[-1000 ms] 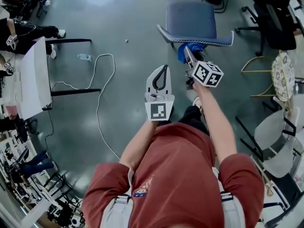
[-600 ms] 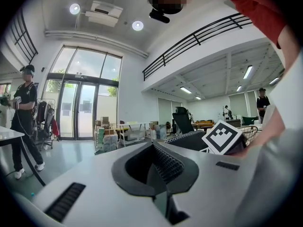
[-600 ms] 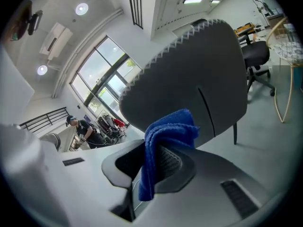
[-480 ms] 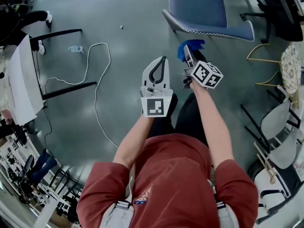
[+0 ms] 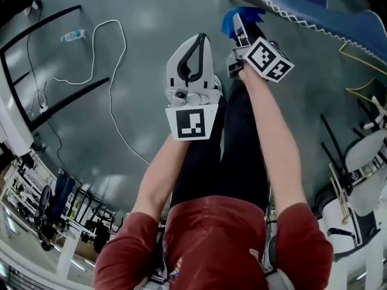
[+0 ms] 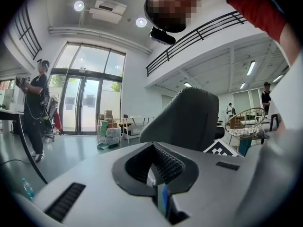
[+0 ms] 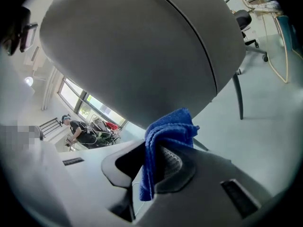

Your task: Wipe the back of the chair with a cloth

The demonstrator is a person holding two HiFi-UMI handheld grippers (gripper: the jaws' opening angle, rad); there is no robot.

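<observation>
The blue chair fills the top right of the head view; only its lower edge with white stitching shows. My right gripper is shut on a blue cloth, just below and left of that edge. In the right gripper view the cloth hangs bunched over the jaws, and the chair's back looms close above it, looking grey. My left gripper is shut with nothing in it, held to the left of the right one. The chair back stands ahead of it in the left gripper view.
A white cable loops over the grey floor at left, beside a black table frame and a plastic bottle. White chairs stand at the right edge. A person stands by the glass doors.
The chair has come nearer and slid to the top edge of the head view. Both grippers have risen toward it, the right one still carrying the cloth.
</observation>
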